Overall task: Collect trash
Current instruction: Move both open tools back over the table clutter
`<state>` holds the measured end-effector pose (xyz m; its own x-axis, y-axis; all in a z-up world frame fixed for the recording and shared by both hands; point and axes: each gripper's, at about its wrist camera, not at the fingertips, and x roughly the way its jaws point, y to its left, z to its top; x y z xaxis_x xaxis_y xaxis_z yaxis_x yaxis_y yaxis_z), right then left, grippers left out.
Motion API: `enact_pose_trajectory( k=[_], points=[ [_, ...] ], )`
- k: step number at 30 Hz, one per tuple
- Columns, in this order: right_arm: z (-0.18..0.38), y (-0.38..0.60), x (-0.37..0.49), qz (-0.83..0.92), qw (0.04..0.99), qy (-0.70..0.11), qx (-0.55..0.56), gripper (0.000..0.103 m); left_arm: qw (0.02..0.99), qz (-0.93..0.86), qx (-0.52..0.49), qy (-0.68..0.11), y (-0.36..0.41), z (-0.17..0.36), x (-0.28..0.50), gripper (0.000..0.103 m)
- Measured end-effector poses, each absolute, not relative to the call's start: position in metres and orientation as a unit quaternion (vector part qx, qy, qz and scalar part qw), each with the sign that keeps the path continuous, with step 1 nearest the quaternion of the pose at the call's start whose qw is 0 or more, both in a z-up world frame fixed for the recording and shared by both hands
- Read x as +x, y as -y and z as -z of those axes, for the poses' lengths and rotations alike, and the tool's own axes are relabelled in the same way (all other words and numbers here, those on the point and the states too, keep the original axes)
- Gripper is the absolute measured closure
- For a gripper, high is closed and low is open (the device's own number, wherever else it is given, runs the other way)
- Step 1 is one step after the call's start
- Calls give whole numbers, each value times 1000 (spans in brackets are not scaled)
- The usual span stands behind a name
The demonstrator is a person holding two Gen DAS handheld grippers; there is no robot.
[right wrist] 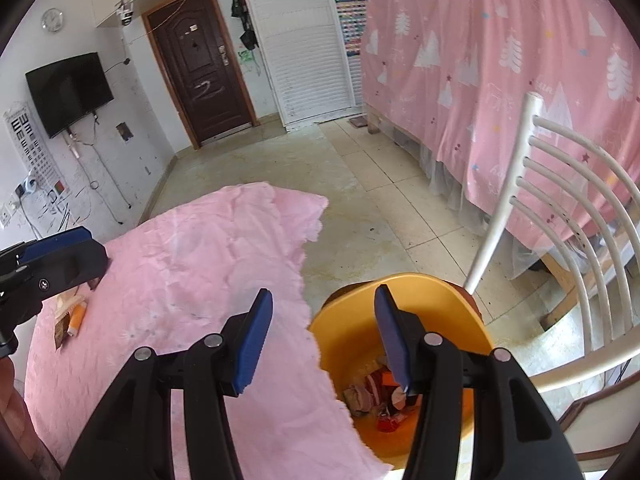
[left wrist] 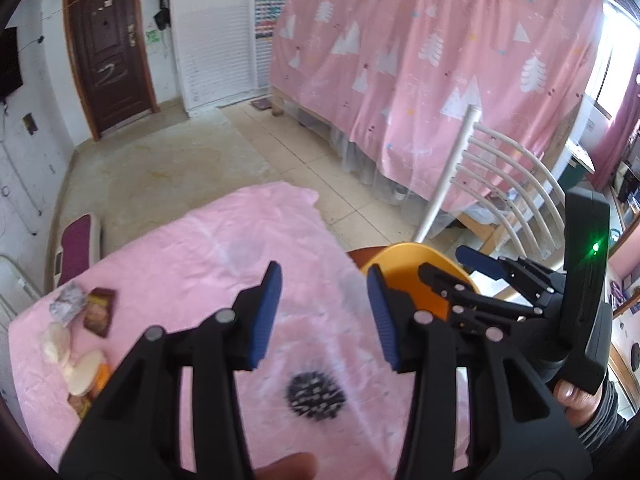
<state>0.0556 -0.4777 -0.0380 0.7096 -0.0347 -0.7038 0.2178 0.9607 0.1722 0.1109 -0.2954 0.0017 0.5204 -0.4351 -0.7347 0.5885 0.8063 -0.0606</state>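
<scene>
Both tongs are empty right now. Left gripper [left wrist: 324, 312] has its blue pads a moderate gap apart over the pink tablecloth [left wrist: 192, 256], nothing between them. Right gripper [right wrist: 320, 336] is the same, moderately parted, hanging half over the cloth's edge and half over the orange bin [right wrist: 436, 300].

That bin sits just off the table edge, at about 5 o'clock in the right wrist view. It's already got stuff in the bottom: crumpled wrappers [right wrist: 372, 396] in red, white and tan, all jumbled, so I can't tell individual pieces apart.

Trash that's still out is clumped on the cloth at 8 o'clock in the left view: a crumpled foil ball [left wrist: 68, 304], a dark brown wrapper [left wrist: 100, 312] just beside it with its long axis running roughly 12 to 6, then pale round pieces [left wrist: 82, 364] and something orange [left wrist: 105, 374] below them, touching or overlapping, kinda blurry. From the right view the left tong's finger covers part of that pile.

Also a black spiky blurred thing [left wrist: 316, 396] on the cloth at 6 o'clock, under the left gripper.

Around it: white chair [right wrist: 560, 208] at 3 o'clock right next to the bin, pink patterned curtain [left wrist: 440, 60] behind it, brown door [right wrist: 200, 76] at 11 o'clock, wall TV [right wrist: 68, 92] at 10.
</scene>
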Motion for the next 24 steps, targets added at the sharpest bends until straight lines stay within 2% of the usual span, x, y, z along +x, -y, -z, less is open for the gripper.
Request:
enact_pose_trajectory(
  k=[11,14,24],
  points=[
    [20,410,81,23,924,-374,82,60,890,244,72,-379,216,-8,110,60],
    [18,394,86,12,924,-376,73,60,896,231,65,-374,195,-10,107,56],
    [12,343,96,-14,923,-383,42,60,908,193,40,-370,139,-10,107,55]
  ],
)
